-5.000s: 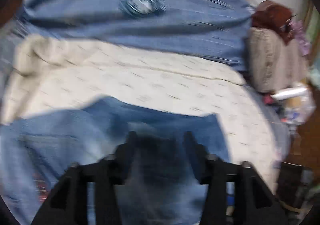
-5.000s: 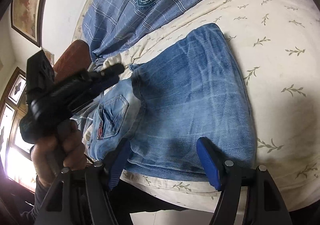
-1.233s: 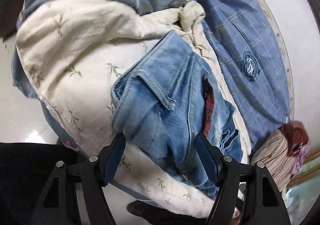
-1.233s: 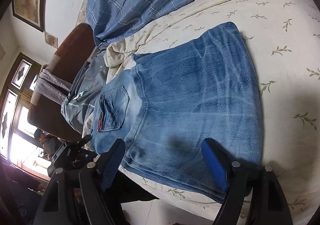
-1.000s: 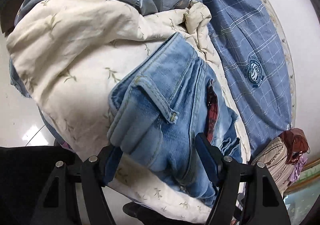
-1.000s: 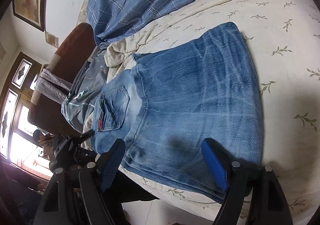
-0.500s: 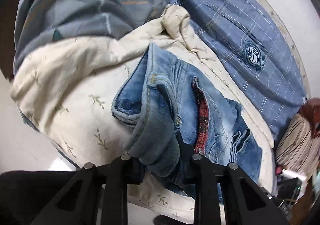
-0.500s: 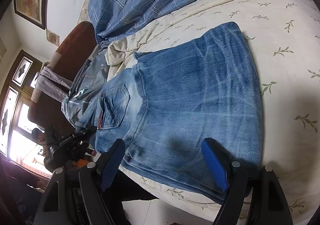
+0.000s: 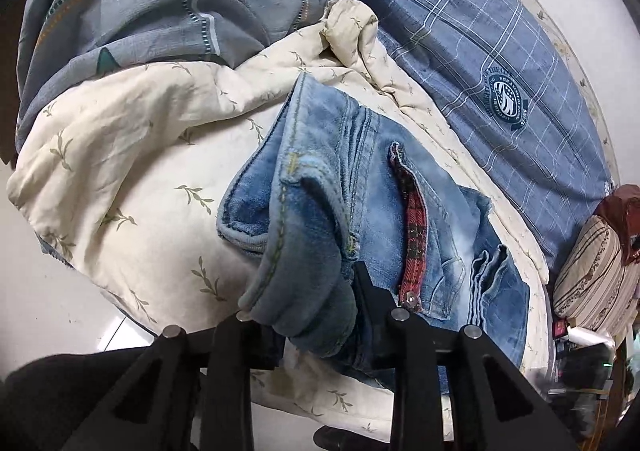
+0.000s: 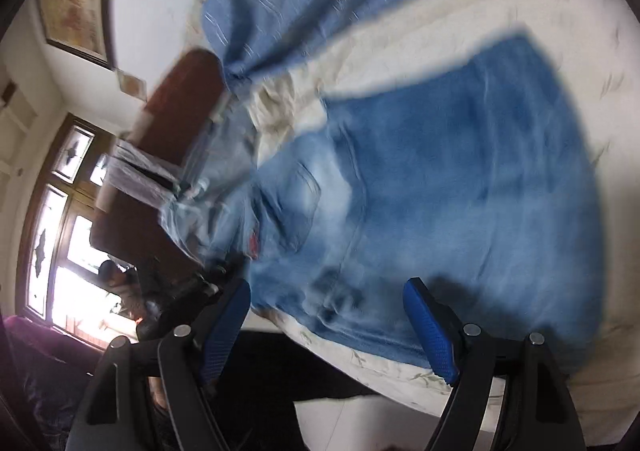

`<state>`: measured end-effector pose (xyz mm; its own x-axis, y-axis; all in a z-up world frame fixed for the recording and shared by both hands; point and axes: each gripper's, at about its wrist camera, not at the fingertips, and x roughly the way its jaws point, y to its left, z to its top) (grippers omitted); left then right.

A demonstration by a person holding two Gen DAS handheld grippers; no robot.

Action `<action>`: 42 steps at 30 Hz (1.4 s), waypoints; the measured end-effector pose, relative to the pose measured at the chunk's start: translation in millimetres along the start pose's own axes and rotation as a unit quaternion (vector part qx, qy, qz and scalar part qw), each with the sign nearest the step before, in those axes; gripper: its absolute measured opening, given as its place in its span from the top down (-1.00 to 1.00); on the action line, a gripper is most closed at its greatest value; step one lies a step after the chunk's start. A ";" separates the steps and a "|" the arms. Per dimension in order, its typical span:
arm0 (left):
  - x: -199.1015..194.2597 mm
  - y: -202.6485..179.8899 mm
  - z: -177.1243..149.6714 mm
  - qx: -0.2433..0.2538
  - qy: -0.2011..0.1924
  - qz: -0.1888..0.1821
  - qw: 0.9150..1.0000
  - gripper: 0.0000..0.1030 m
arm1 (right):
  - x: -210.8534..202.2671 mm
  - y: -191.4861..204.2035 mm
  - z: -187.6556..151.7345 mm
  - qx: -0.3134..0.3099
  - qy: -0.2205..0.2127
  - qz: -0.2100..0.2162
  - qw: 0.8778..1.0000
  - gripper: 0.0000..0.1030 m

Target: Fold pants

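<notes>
The blue jeans [image 9: 384, 211] lie folded on a cream leaf-print bedspread [image 9: 132, 139]. In the left wrist view my left gripper [image 9: 316, 315] is shut on the thick waistband edge, which bunches between the black fingers; a red plaid pocket lining [image 9: 414, 227] shows just beyond. In the blurred right wrist view the jeans [image 10: 460, 195] spread flat, back pocket at left. My right gripper [image 10: 328, 327] is open with blue pads, hovering at the near edge of the jeans and touching nothing.
A blue plaid cover with a round crest [image 9: 504, 99] lies behind the jeans. A grey patterned cloth [image 9: 160, 3] is heaped at far left. A striped pillow [image 9: 592, 275] sits at right. A brown headboard [image 10: 184, 91] and window [image 10: 64, 219] stand left; the bed edge drops to pale floor.
My left gripper has closed on the waistband and lifted it slightly. My right gripper has started moving, so its view is now blurred; it stays open.
</notes>
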<state>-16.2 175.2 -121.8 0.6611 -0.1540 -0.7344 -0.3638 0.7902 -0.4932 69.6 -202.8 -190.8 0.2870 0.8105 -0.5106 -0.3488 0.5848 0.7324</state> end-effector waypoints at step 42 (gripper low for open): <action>5.4 4.9 -2.7 0.018 0.000 -0.016 1.000 0.35 | 47.9 24.4 115.2 0.045 -0.026 -0.019 0.998 -0.56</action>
<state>-16.2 176.6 -129.5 0.6724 -0.1784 -0.7184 -0.3198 0.8053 -0.4993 177.5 -153.3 -145.5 0.3454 0.7831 -0.5171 -0.2550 0.6086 0.7514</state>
